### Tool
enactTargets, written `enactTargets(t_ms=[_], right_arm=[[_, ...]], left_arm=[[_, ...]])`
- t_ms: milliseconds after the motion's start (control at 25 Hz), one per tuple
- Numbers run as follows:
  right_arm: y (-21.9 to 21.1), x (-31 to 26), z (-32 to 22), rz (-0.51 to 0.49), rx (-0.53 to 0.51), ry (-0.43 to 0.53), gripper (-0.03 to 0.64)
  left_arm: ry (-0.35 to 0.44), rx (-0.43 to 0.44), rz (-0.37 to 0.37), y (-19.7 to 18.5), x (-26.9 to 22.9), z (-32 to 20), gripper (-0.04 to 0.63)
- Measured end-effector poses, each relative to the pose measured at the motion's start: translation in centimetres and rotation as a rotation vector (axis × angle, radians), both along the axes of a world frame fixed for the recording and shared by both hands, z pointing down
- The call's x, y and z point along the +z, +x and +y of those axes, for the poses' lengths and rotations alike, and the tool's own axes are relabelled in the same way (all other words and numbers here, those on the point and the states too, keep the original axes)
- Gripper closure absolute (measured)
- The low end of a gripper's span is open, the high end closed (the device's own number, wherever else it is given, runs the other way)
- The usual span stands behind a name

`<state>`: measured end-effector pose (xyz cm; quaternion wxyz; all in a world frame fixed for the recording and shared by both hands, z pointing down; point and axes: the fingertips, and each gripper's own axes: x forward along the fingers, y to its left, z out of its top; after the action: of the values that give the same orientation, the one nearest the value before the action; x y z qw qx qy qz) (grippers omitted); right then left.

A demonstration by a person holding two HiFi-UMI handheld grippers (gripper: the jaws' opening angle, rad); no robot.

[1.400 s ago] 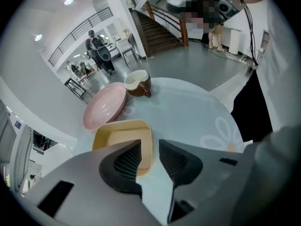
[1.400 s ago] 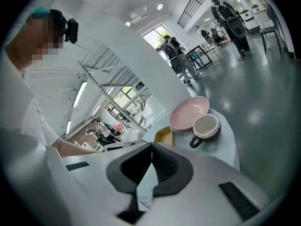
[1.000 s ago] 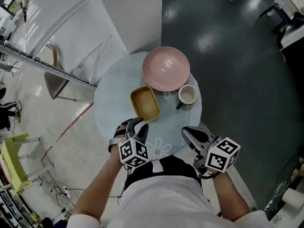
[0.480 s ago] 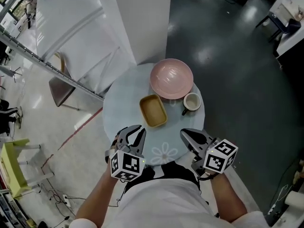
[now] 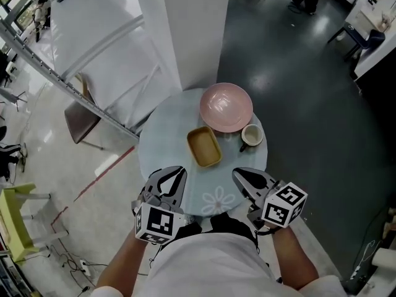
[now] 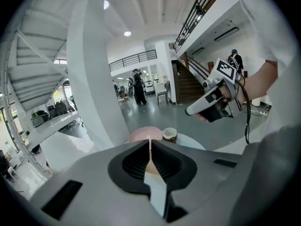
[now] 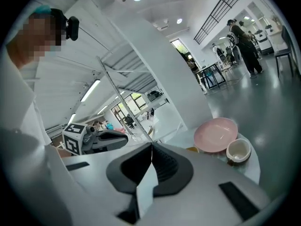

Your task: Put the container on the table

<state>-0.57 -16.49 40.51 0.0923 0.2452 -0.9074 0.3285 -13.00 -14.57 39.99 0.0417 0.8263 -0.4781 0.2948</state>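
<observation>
The yellow rectangular container (image 5: pixel 204 147) lies flat on the round pale table (image 5: pixel 162 146), in front of a pink plate (image 5: pixel 226 107) and left of a white cup (image 5: pixel 252 136). My left gripper (image 5: pixel 176 172) hovers at the table's near left edge, apart from the container; its jaws have just been closing and now meet with nothing between them (image 6: pixel 150 145). At the near right edge my right gripper (image 5: pixel 239 174) is shut and empty too (image 7: pixel 151 147). The plate (image 7: pixel 216 133) and cup (image 7: pixel 238 150) show beyond it.
A white column (image 5: pixel 192 30) and a slanting stair rail (image 5: pixel 62 54) rise behind the table. A brown chair (image 5: pixel 80 119) stands at the left. Dark floor (image 5: pixel 309 104) spreads to the right. People stand far off in the hall (image 6: pixel 138 86).
Both grippers have drawn back from the table and risen. The left gripper, wide open next to the container before, has closed empty. The container stays on the table.
</observation>
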Motion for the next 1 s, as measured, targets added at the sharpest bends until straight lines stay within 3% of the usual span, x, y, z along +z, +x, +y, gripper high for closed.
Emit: enactTargets(t_ms=[480, 1000], right_arm=[[-1.2, -2.1, 1.2, 0.008, -0.014, 0.073, 0.594], [-1.4, -2.2, 1.6, 0.024, -0.036, 0.102, 0.595]], left_arm=[[0.011, 0.003, 0.070, -0.8, -1.9, 1.3, 0.573], [-0.012, 0.008, 0.094, -0.3, -1.7, 1.7, 0.574]])
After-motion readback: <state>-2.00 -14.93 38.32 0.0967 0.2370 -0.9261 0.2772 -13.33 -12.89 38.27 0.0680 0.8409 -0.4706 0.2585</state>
